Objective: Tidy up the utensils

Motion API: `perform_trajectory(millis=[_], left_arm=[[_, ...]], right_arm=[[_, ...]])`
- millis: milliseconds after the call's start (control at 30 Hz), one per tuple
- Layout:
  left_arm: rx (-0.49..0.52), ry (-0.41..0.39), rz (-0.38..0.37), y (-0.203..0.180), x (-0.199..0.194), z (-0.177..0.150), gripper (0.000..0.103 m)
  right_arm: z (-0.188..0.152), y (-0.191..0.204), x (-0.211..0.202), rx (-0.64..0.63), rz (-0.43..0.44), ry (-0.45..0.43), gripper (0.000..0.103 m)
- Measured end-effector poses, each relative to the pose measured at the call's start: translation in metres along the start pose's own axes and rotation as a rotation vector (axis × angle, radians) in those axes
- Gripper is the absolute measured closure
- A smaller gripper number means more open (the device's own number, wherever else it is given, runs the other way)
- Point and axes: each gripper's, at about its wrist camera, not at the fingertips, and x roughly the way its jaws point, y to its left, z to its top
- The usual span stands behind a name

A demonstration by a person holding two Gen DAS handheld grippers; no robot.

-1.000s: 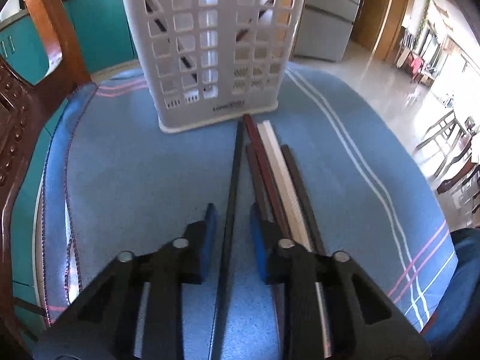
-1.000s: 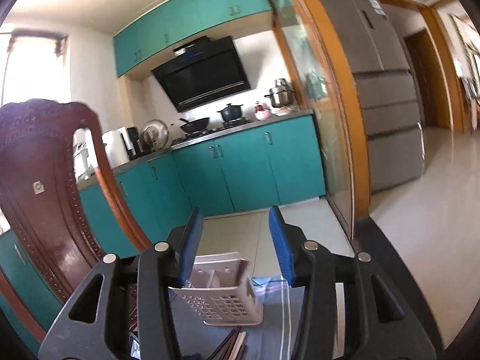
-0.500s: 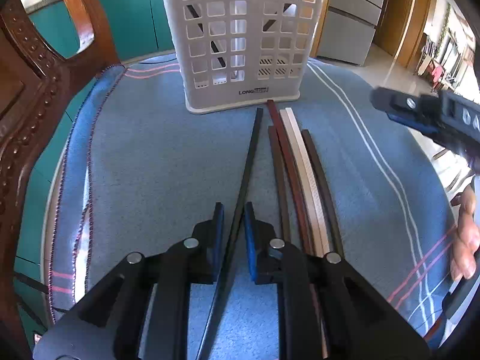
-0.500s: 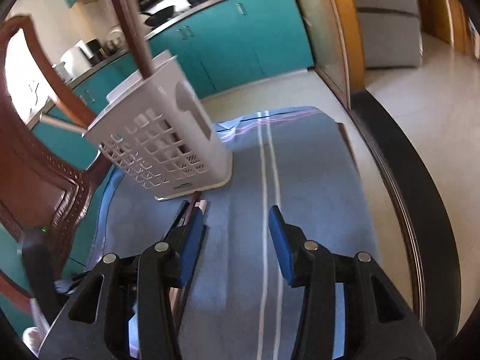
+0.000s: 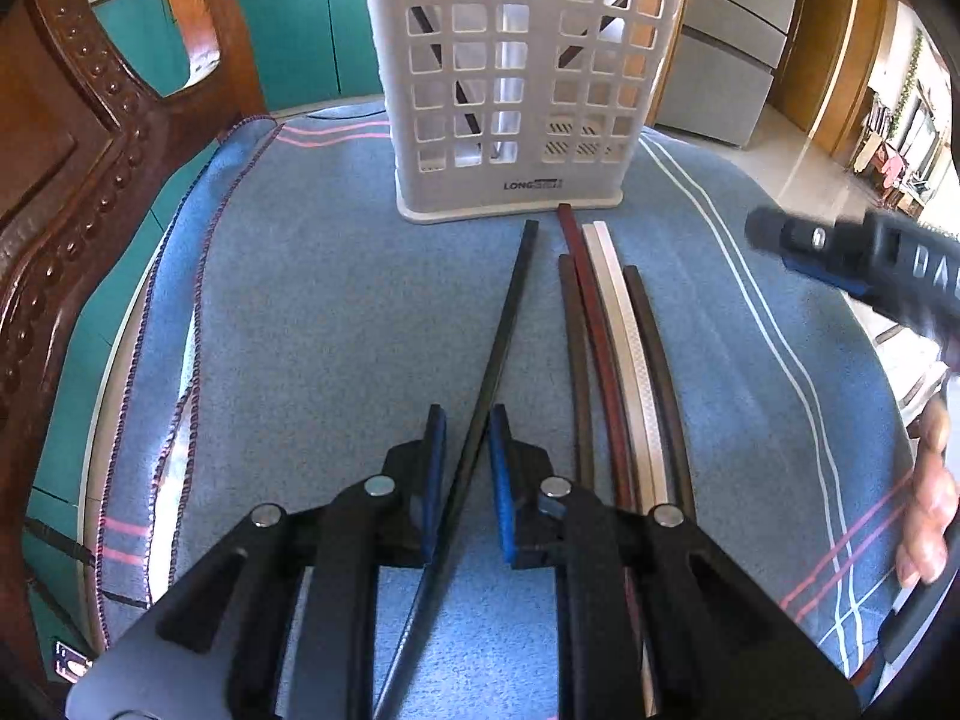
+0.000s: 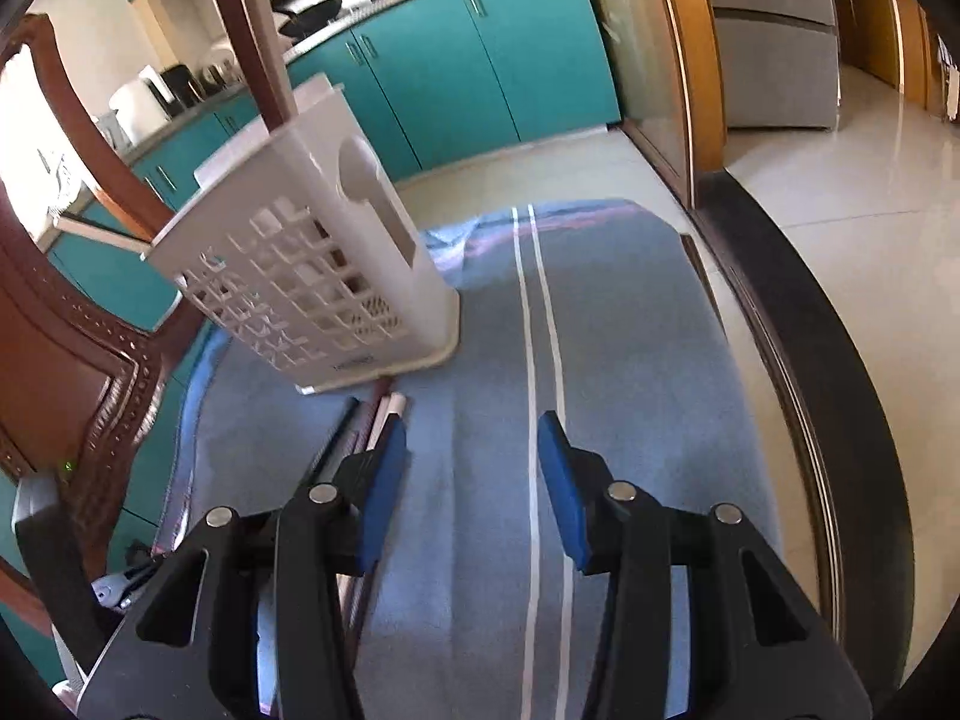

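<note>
A white plastic utensil basket (image 5: 516, 90) stands on a blue cloth, with a few chopsticks leaning inside it. Several chopsticks (image 5: 612, 336) lie side by side in front of it: dark brown, red-brown and cream. A black chopstick (image 5: 498, 336) lies apart to their left. My left gripper (image 5: 467, 438) straddles the black chopstick, its blue pads nearly closed on it. My right gripper (image 6: 471, 462) is open and empty above the cloth, right of the chopstick tips (image 6: 384, 414) and in front of the basket (image 6: 306, 258). It also shows blurred in the left wrist view (image 5: 864, 258).
A carved wooden chair back (image 5: 78, 138) stands at the table's left edge. The blue cloth (image 6: 630, 360) with white stripes covers the round table. Teal cabinets (image 6: 480, 60) and a fridge lie beyond, with tiled floor to the right.
My left gripper's jaws have narrowed from wide open around the black chopstick. My right gripper has swung down from facing the kitchen to hover over the cloth near the basket.
</note>
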Motion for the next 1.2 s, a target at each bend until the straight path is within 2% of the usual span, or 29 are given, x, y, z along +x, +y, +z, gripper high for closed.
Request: perform_trajectory(millis=[100,267,400,467,567,600,667,733,800,833,933,1000,1067,1100,1133,1200], left_arm=[[-0.028,0.025,0.021,0.005,0.000,0.004,0.092],[-0.079,0.056,0.026,0.020,-0.003,0.009,0.092],[-0.094,0.043,0.007,0.025,-0.013,0.013,0.092],[-0.099,0.034,0.007,0.027,-0.018,0.015,0.092],[-0.114,0.029,0.008,0.032,-0.020,0.018,0.088],[-0.118,0.028,0.010,0.032,-0.020,0.018,0.085],[-0.122,0.031,0.015,0.034,-0.018,0.018,0.083],[-0.124,0.039,0.022,0.036,-0.015,0.018,0.083],[-0.123,0.047,0.028,0.034,-0.012,0.017,0.083],[-0.120,0.050,0.029,0.033,-0.010,0.016,0.081],[-0.111,0.050,0.030,0.030,-0.007,0.016,0.075],[-0.108,0.048,0.030,0.027,-0.007,0.017,0.073],[-0.106,0.045,0.034,0.024,-0.005,0.018,0.070],[-0.105,0.043,0.039,0.023,-0.004,0.019,0.069],[-0.103,0.042,0.045,0.022,-0.003,0.019,0.067],[-0.100,0.041,0.062,0.023,0.000,0.022,0.065]], right_arm=[[-0.008,0.011,0.011,-0.050,-0.029,0.062,0.057],[-0.021,0.037,0.023,-0.143,-0.075,0.131,0.057],[-0.022,0.055,0.042,-0.184,-0.103,0.195,0.057],[-0.022,0.065,0.046,-0.215,-0.127,0.193,0.057],[-0.022,0.070,0.050,-0.212,-0.119,0.215,0.057],[-0.022,0.071,0.051,-0.212,-0.115,0.216,0.060],[-0.021,0.071,0.050,-0.191,-0.055,0.242,0.081],[-0.019,0.069,0.047,-0.178,-0.054,0.250,0.100],[-0.020,0.060,0.044,-0.170,-0.096,0.242,0.103],[-0.020,0.052,0.044,-0.155,-0.110,0.246,0.103],[-0.017,0.035,0.041,-0.115,-0.083,0.251,0.103],[-0.015,0.033,0.036,-0.105,-0.063,0.219,0.102],[-0.011,0.032,0.035,-0.096,-0.037,0.213,0.098],[-0.010,0.033,0.035,-0.096,-0.027,0.217,0.088],[-0.010,0.035,0.036,-0.099,-0.016,0.222,0.073],[-0.009,0.048,0.041,-0.128,-0.021,0.235,0.062]])
